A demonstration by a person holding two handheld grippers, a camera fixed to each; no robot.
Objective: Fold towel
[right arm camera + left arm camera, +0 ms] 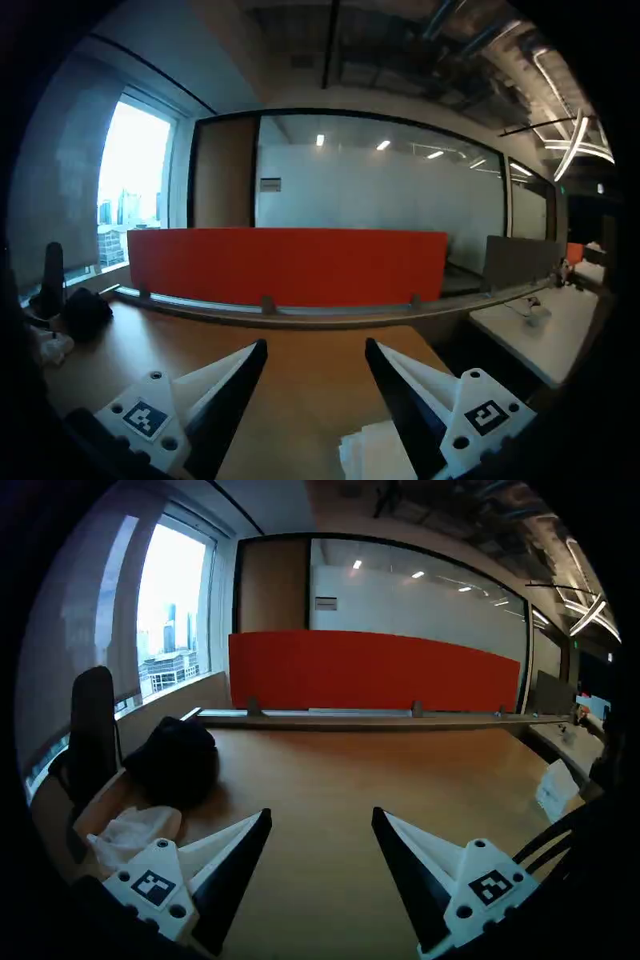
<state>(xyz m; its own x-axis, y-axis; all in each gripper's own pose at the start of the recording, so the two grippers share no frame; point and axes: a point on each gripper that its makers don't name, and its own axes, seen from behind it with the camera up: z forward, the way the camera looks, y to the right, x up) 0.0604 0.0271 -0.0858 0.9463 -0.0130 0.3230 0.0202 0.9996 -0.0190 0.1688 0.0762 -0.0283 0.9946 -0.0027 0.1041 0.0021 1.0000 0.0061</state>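
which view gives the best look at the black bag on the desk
The left gripper view: the black bag sits large and close on the wooden desk, with its rounded shape easy to make out. In the right gripper view the black bag is small and dim, far off at the left edge.

In the left gripper view the table (336, 760) runs forward to a divider panel (368, 672) standing along its far edge, with a glass wall (416, 600) behind it and a window (168, 616) to the left. A bag (176, 756) sits on the table's left side, and a crumpled cloth (132, 832) lies in front of it. In the right gripper view a folded stack (372, 452) (possibly the towel) lies on the table's near edge, and a second desk (544, 328) stands to the right.
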